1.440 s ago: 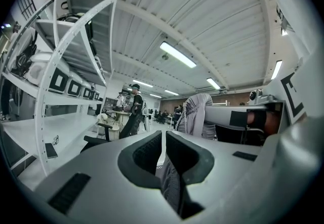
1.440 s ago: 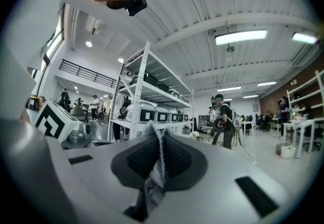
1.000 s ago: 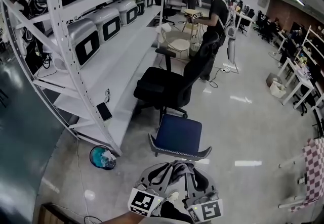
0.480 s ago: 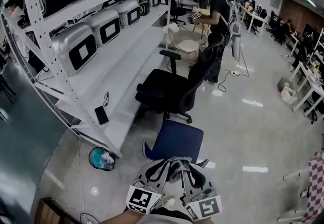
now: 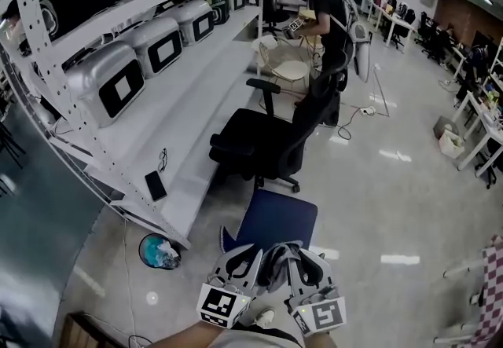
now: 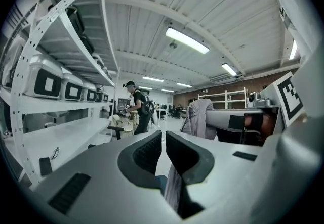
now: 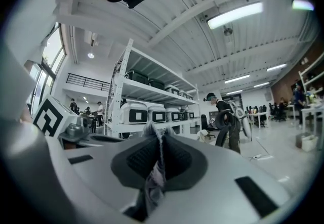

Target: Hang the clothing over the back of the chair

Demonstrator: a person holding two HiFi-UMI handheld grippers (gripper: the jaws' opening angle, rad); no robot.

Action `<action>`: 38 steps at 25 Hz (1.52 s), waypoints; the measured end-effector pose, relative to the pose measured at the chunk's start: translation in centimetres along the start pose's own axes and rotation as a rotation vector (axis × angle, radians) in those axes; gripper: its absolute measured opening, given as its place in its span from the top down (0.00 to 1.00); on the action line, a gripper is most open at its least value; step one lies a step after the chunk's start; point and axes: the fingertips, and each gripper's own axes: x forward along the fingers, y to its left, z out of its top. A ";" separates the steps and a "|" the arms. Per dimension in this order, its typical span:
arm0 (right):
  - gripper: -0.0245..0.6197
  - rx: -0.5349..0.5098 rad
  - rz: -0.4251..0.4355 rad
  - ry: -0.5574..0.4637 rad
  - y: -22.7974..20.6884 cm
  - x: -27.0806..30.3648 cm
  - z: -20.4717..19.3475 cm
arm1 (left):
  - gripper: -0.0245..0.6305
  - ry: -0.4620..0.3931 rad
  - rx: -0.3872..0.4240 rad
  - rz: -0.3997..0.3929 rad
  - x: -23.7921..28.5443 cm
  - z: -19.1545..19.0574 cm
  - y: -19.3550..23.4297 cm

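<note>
A grey piece of clothing (image 5: 274,261) hangs bunched between my two grippers at the bottom of the head view. My left gripper (image 5: 242,258) is shut on one edge of it; the cloth (image 6: 174,187) shows low between its jaws. My right gripper (image 5: 301,258) is shut on the other edge, with the fabric (image 7: 158,165) pinched in the jaw line. Both point about level. Just beyond them stands the chair with the blue seat (image 5: 277,216); its near grey edge (image 5: 226,238) sits under the grippers, mostly hidden by them.
A black office chair (image 5: 259,142) stands behind the blue one. White shelving (image 5: 181,103) with grey cases runs along the left, a phone (image 5: 155,185) on its low shelf. A teal bin (image 5: 159,250) sits by the shelf foot. A person (image 5: 326,16) stands far back.
Both grippers have carried the clothing forward to the blue chair; they now overlap its near edge. The grip on the cloth is unchanged.
</note>
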 end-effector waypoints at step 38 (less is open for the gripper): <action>0.75 -0.050 -0.011 0.389 -7.0 9.9 -16.2 | 0.92 0.110 -0.086 -0.034 5.9 -3.6 6.2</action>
